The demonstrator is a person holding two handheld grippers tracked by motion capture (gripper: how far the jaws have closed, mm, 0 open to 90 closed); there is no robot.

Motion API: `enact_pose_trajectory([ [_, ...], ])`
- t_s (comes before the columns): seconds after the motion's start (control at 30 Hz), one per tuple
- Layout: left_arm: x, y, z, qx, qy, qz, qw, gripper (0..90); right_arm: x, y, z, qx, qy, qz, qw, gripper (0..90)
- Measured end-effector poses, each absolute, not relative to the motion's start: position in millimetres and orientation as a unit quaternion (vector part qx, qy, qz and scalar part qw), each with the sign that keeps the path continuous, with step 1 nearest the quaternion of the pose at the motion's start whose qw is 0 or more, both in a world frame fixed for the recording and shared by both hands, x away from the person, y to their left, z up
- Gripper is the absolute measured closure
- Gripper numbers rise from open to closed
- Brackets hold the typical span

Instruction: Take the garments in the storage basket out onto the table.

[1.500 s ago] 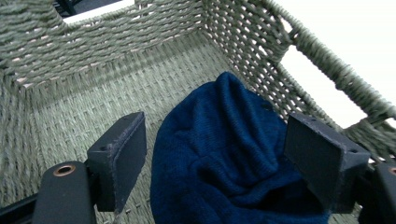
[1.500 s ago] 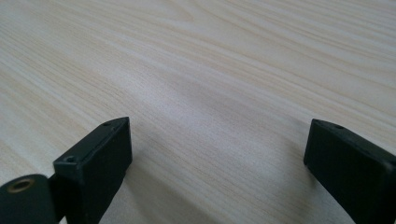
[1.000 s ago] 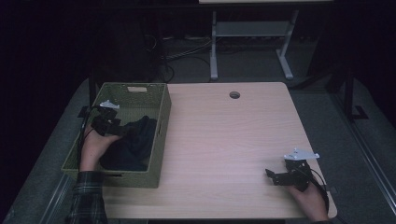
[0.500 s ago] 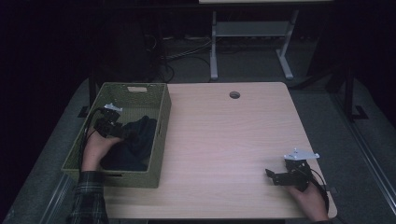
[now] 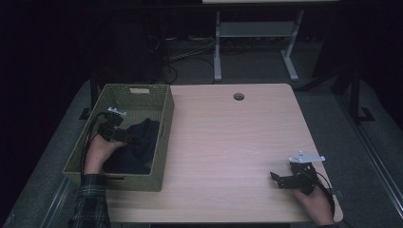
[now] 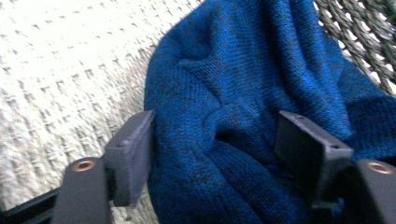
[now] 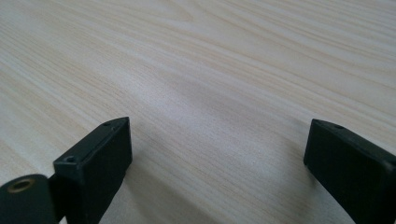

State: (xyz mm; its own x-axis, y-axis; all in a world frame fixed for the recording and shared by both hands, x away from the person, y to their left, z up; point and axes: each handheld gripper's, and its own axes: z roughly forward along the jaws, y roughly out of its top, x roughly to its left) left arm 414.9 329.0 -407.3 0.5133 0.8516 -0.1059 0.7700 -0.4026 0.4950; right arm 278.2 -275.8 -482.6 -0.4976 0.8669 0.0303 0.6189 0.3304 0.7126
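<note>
Left gripper closes in on blue knit cloth in the basket

While the right gripper (image 5: 280, 179) rests on the bare wood at the near right corner of the bench (image 5: 237, 142), the left gripper (image 5: 127, 137) is down inside the green woven basket (image 5: 164, 118) that stands on the bench's left side. A bunched blue knit cloth (image 5: 140, 147) lies in the basket, heaped toward the wall nearest the middle of the bench and filling the near half of the floor. From above, the left gripper points into the left edge of that heap, with the hand (image 5: 100, 152) behind it over the basket's left side.

Seen from the left gripper view, the cloth (image 6: 243, 107) bulges up between the two black jaws. One thick fold sits right in the gap; the left jaw stands at the fold's edge against the pale basket floor (image 6: 60, 70), and the right jaw is sunk among the folds. Its jaws have just been closing with the cloth between them, but they stand well apart and I cannot tell whether the pads press on the knit yet.

Over on the right, the right gripper view shows both jaws spread wide over plain wood grain (image 7: 210, 70), with nothing between them. This gripper is open and lies well apart from the basket and the cloth.
</note>
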Motion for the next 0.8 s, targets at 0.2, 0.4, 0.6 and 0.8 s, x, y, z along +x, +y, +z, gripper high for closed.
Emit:
enact_pose_trajectory([
  [0.2, 415, 329, -408, 0.835, 0.485, 0.074, 0.248, 44.7, 278, -276, -483, 0.467, 0.795, 0.341, 0.182, 7.3],
  [0.4, 413, 326, -405, 0.842, 0.477, 0.072, 0.242, 64.3, 278, -276, -483, 0.467, 0.795, 0.341, 0.182, 7.3],
  [0.6, 411, 325, -401, 0.843, 0.476, 0.073, 0.241, 72.9, 278, -276, -483, 0.467, 0.795, 0.341, 0.182, 7.3],
  [0.8, 408, 325, -394, 0.84, 0.473, 0.084, 0.252, 74.1, 278, -276, -483, 0.467, 0.795, 0.341, 0.182, 7.3],
])
